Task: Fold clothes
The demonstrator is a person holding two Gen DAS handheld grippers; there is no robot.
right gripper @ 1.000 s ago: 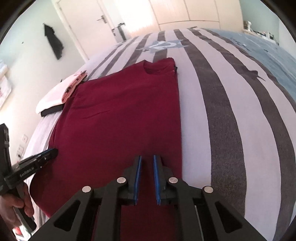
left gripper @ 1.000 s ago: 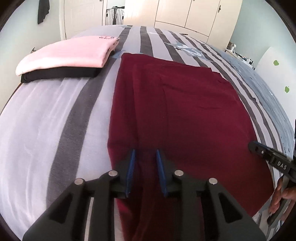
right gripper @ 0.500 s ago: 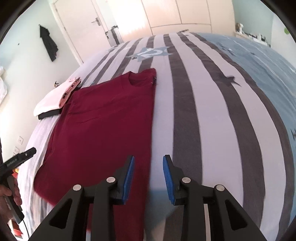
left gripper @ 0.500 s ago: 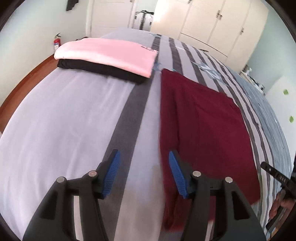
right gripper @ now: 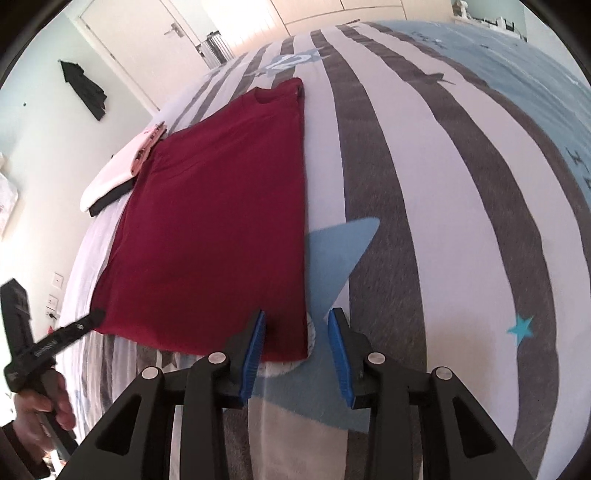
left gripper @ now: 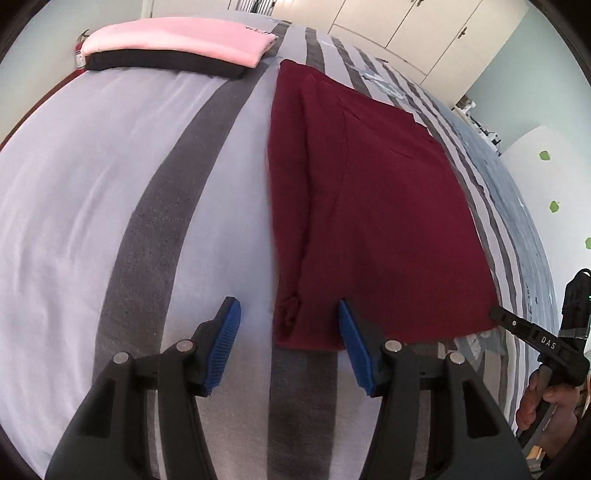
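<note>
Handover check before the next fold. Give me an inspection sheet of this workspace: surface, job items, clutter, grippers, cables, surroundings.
Surface: bed with a striped bedspread, grey and white bands, blue star prints on the right-hand side.
Job's things: maroon T-shirt lying flat, sides folded in to a long rectangle, collar at the far end. Pink folded garment stacked on a black folded garment at the far left.
Clutter: nothing seen.
Grippers: left gripper open, over the shirt's near left corner; right gripper open, over the near right corner. Neither grips cloth.
Cables: nothing seen.
Surroundings: white wardrobe doors, a door, dark clothing hung on the wall.
</note>
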